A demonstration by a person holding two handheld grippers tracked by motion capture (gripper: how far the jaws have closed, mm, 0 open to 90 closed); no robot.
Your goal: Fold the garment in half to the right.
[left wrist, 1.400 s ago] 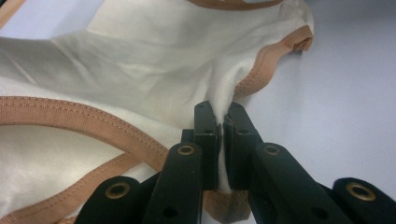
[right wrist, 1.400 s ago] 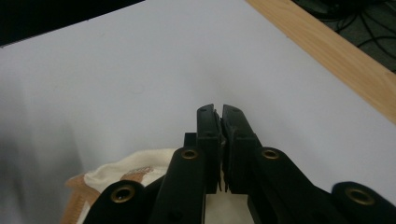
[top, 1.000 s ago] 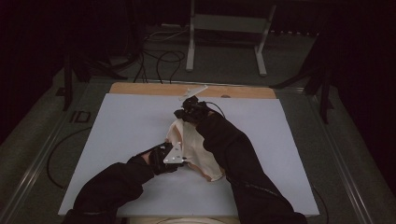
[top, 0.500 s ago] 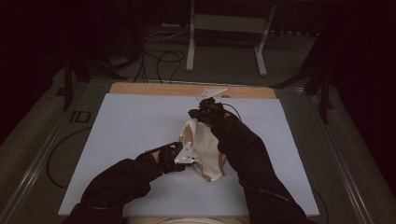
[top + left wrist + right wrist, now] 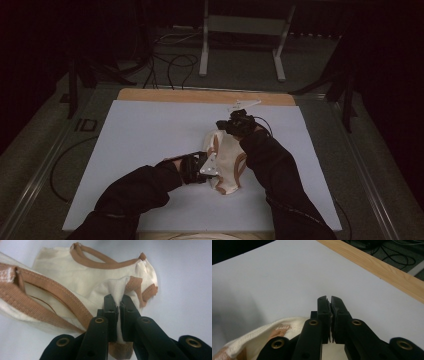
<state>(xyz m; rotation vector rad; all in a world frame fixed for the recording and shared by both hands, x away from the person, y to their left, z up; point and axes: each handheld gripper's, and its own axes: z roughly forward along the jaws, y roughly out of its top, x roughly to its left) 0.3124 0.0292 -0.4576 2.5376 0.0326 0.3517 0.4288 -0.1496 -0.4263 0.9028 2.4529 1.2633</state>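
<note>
A cream cloth tote bag [image 5: 227, 162] with tan webbing handles [image 5: 50, 298] lies crumpled on the white worktop [image 5: 150, 140], a little right of its middle and towards the person's side. Both grippers have hold of it.

The left gripper [image 5: 209, 167] sits at the bag's near left edge. In the left gripper view its jaws are pressed together on a raised fold of the cream fabric, just beside a short tan strap end; one handle loops across the bag's far side and another runs along the bag to the left of the jaws. The left forearm, in a black sleeve, comes in from the lower left and lies low and nearly level over the worktop, the gloved hand wrapped around the gripper body and pointed right, into the bag.

The right gripper [image 5: 231, 126] is at the bag's far end, the end away from the person. In the right gripper view its jaws are drawn close together, with the bag's cream hem [image 5: 269, 333] bunched beneath them and a sliver of cloth showing at their base. The right forearm rises from the lower right, passes along the bag's right side and reaches away from the person, the hand angled towards the far left.

Beyond the bag, a strip of bare wood [image 5: 200, 96] edges the worktop's far side.
</note>
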